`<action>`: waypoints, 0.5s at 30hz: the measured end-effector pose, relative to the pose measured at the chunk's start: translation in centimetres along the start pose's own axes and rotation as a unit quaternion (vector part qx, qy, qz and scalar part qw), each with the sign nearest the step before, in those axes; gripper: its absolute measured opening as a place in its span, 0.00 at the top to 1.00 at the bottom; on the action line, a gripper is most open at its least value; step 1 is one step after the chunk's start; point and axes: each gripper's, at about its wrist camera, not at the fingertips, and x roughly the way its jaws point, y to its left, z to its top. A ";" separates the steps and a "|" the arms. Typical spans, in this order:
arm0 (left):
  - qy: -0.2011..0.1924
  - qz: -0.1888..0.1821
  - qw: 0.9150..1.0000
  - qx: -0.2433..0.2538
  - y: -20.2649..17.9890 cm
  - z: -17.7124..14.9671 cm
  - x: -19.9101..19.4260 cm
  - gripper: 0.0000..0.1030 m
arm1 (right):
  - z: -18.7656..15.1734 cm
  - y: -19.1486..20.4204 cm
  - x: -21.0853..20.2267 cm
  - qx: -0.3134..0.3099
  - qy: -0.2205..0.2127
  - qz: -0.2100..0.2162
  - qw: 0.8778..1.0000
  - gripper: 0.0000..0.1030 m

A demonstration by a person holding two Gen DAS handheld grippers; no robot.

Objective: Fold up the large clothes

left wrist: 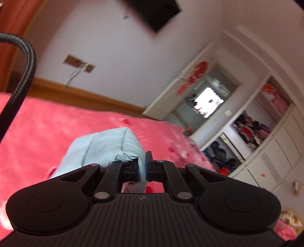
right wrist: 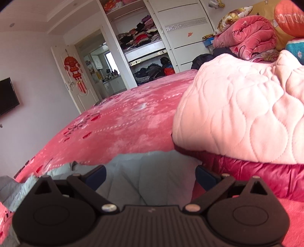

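Left wrist view: my left gripper (left wrist: 142, 167) has its fingers pinched on a fold of the pale blue padded garment (left wrist: 106, 148). The cloth passes between the pads and bulges out ahead and to the left, lifted above the red bedspread (left wrist: 47, 125). The picture is tilted and blurred. Behind: a white wall, a dark wall screen (left wrist: 157, 13), an open doorway (left wrist: 207, 102), and wardrobe shelves (left wrist: 248, 129) with stacked clothes.

Right wrist view: my right gripper (right wrist: 151, 176) has its fingers spread wide, nothing between the pads. The pale blue padded garment lies flat on the bedspread directly under and between the fingers, running off to the lower left. Just to the right lies a dark red shiny jacket (right wrist: 266, 176) with a pink quilted lining (right wrist: 243, 114) heaped on top.
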 end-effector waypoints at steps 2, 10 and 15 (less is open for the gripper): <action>-0.004 -0.032 0.999 0.032 -3.8 0.4 -1.5 0.99 | 0.4 -0.3 -0.4 0.007 -0.009 -0.001 1.000 0.03; 0.019 -0.144 0.973 0.180 -17.1 -4.5 -7.3 0.99 | 2.1 -2.5 -1.9 0.060 -0.044 -0.004 0.997 0.03; 0.073 -0.193 0.933 0.295 -23.2 -12.9 -11.0 0.98 | 2.7 -4.4 -2.7 0.105 -0.052 0.006 0.993 0.03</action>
